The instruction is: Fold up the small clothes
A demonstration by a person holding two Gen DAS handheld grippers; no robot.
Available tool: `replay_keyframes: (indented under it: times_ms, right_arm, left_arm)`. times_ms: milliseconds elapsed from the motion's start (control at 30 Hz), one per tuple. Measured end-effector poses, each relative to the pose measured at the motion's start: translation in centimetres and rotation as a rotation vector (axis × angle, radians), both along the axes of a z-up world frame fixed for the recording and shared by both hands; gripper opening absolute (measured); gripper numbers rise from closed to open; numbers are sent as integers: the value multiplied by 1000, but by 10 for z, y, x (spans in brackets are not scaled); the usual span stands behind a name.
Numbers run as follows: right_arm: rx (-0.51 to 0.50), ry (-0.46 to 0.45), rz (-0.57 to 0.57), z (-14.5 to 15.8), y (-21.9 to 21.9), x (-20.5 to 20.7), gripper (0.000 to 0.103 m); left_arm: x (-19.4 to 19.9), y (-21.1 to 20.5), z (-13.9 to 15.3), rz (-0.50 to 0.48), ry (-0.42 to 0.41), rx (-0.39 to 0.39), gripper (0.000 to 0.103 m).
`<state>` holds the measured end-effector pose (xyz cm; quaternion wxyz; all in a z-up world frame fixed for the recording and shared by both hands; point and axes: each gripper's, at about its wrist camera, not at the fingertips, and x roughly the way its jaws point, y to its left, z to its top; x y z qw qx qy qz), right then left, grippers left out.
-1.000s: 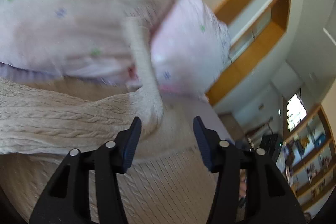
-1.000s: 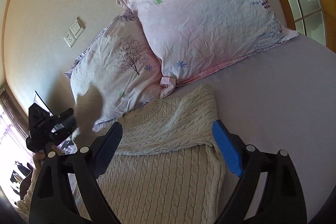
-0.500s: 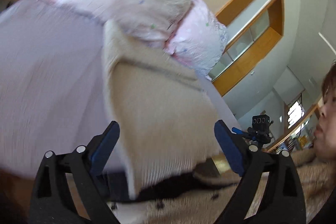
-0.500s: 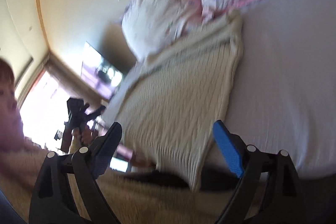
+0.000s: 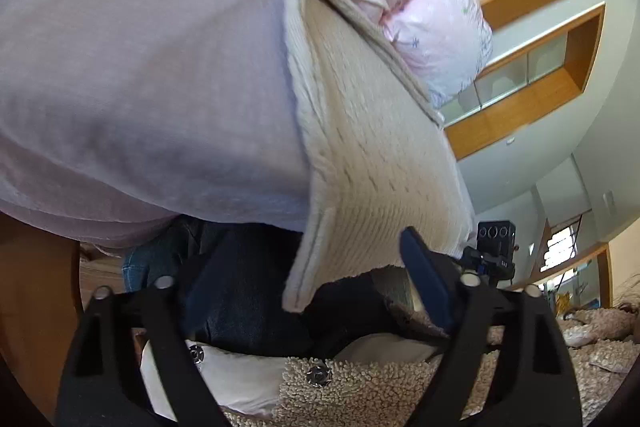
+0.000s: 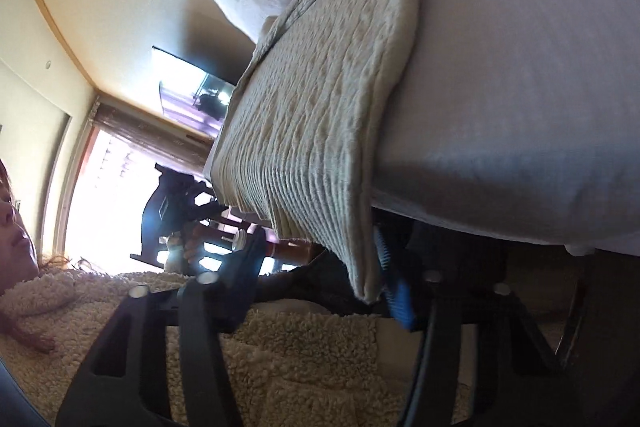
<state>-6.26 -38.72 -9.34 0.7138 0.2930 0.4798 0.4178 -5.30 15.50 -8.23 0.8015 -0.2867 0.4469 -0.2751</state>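
Two black grippers, left [image 5: 308, 291] and right [image 6: 320, 259], gape apart, seemingly straddling a cream cable-knit sweater's [image 6: 320, 99] hem overhanging a lilac bedsheet [image 5: 140, 67].

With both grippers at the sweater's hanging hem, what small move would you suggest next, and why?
Probably close both grippers on the hem corners. The sweater lies on the bed with its hem hanging over the edge; the left gripper and right gripper are open, each with a corner between its fingers, so a pinch would let the hem be lifted toward the pillows.
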Motion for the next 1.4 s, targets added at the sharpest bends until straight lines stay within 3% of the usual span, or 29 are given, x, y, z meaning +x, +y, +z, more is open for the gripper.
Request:
replay_keyframes:
  times_ms: [33, 67, 133, 267, 400, 533, 633, 733, 767, 833, 900, 933, 967, 1000, 1033, 1067, 1200, 1267, 1400]
  right_arm:
    - [2, -20, 0, 2, 3, -1, 18]
    - [9, -45, 0, 6, 4, -4, 10]
    - [32, -101, 11, 19, 3, -9, 9]
    - [67, -244, 26, 70, 0, -5, 8]
    - [41, -426, -25, 132, 1, 30, 8]
    - [-40, -525, -176, 177, 0, 102, 8]
    - [-68, -516, -327, 184, 1, 171, 8]
    - [-173, -455, -459, 167, 4, 236, 8]
    - [-220, -421, -490, 158, 5, 256, 8]
    - [-289, -240, -554, 122, 5, 294, 9]
    - [-327, -85, -602, 97, 2, 313, 21]
    - [-318, -70, -619, 93, 0, 312, 36]
    - [-285, -90, -638, 92, -4, 309, 55]
    - [-273, -117, -666, 95, -8, 304, 65]
    - [-259, -152, -697, 100, -13, 297, 86]
    - [-272, -179, -744, 106, -16, 288, 101]
    - [-167, -296, -752, 118, -28, 265, 102]
    - [-108, -296, -742, 117, -34, 261, 102]
    - [-85, -275, -717, 116, -35, 267, 102]
  left_arm:
    - [2, -1, -3, -3, 19, -9, 56]
    - [5, -1, -7, 3, 51, -47, 35]
    - [7, 3, -11, 16, 91, -156, 8]
    - [6, -6, 18, -7, 45, -181, 6]
    - [30, -12, 87, -19, -155, -178, 6]
    - [105, -6, 141, 130, -298, -158, 7]
    - [180, -10, 146, 247, -261, -142, 7]
    - [249, -22, 129, 337, -206, -89, 7]
    - [269, -25, 120, 355, -179, -60, 7]
    - [296, -22, 96, 369, -92, -33, 10]
    - [305, -24, 82, 367, -17, -63, 19]
    - [302, -23, 82, 350, -20, -88, 39]
    - [293, -21, 87, 336, -43, -107, 56]
    - [284, -18, 93, 342, -63, -106, 66]
    - [275, -12, 100, 354, -77, -107, 81]
    - [266, -5, 106, 364, -93, -118, 84]
    - [256, 21, 110, 376, -49, -37, 83]
    - [257, 29, 95, 356, 10, -8, 68]
    - [265, 30, 62, 316, 103, -33, 55]
